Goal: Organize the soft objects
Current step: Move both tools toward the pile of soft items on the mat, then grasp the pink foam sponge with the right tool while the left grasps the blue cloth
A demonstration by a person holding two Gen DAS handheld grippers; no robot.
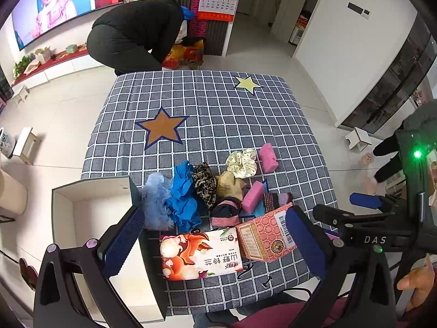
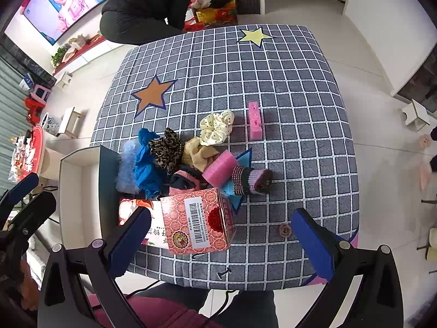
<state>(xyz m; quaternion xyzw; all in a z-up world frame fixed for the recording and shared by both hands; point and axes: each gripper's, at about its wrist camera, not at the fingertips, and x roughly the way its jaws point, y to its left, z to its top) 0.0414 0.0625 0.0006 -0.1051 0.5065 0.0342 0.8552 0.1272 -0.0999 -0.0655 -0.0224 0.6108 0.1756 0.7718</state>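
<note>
Grey checked cloth with white grid lines covers the tabletop [image 2: 286, 87], and the soft things lie bunched toward its near left side. At the far left an open white box [image 1: 90, 207] stands against the tabletop's left edge. Just beside it sits a pale blue fluffy puff [image 2: 127, 168], touching a crumpled bright blue cloth [image 2: 146, 164]. Next comes a leopard-print scrunchie [image 2: 166, 150], then a beige cloth [image 2: 198, 154] with a cream dotted scrunchie [image 2: 215, 127] at its far side. In front of these lies a dark sock with a pink cuff [image 2: 181, 181], and beside it a pink foam roll [image 2: 220, 170], its long axis slanting from near left to far right. A rolled knit sock [image 2: 252, 180] lies to the right of the roll, long axis across the tabletop, its dark end pointing right. Apart from the heap, farther back and right, a pink sponge block [image 2: 255, 121] lies with its long axis running away from the camera. Nearest the edge, a floral tissue pack [image 1: 200, 254] lies flat, long axis left to right, touching a red patterned carton [image 2: 198, 220] that is tilted.

Left gripper [image 1: 215, 242] hovers over the pack, fingers spread wide and empty. Right gripper [image 2: 221, 236] likewise has its fingers wide apart, gripping nothing, the carton below between them.
</note>
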